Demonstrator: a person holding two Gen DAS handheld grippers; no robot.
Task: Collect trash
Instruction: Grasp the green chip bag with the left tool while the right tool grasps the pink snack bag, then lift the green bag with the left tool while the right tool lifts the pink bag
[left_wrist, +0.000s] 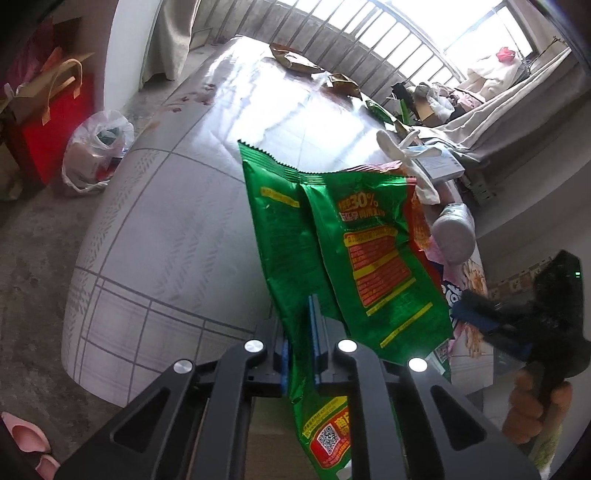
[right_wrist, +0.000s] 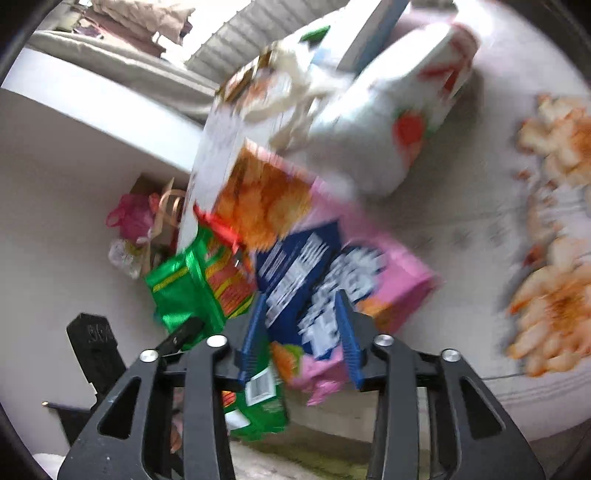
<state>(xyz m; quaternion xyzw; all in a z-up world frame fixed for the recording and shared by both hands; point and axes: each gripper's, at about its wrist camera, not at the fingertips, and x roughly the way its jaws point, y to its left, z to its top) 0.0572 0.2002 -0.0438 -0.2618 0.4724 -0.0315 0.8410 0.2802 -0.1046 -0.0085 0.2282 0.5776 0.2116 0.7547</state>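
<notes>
- The left gripper (left_wrist: 301, 339) has its blue pads pinched on the lower part of a green snack bag (left_wrist: 343, 251), which hangs lifted above the mattress (left_wrist: 155, 229).
- The right gripper (right_wrist: 301, 332) stands partly spread, its fingers (right_wrist: 349, 339) on either side of a pink snack bag (right_wrist: 343, 258) lying on the bed; the view is blurred, and the pads do not seem to press on it, so I judge it not gripped.
- In the left view the right gripper (left_wrist: 476, 314) shows at the picture's right edge, held by a hand (left_wrist: 535, 410).
- Progress, as I judge it: 1 bag is in hand, and nothing visible shows it binned yet.
- At least 3 more wrappers (left_wrist: 299, 61) lie at the far end of the mattress, so much remains.
- A white plastic sack (left_wrist: 98, 147) sits on the floor beside the bed; it could be the place for trash, though I cannot tell.
- A white tissue pack (right_wrist: 399, 110) with red print lies just beyond the pink bag; whether it is trash is unclear.
</notes>
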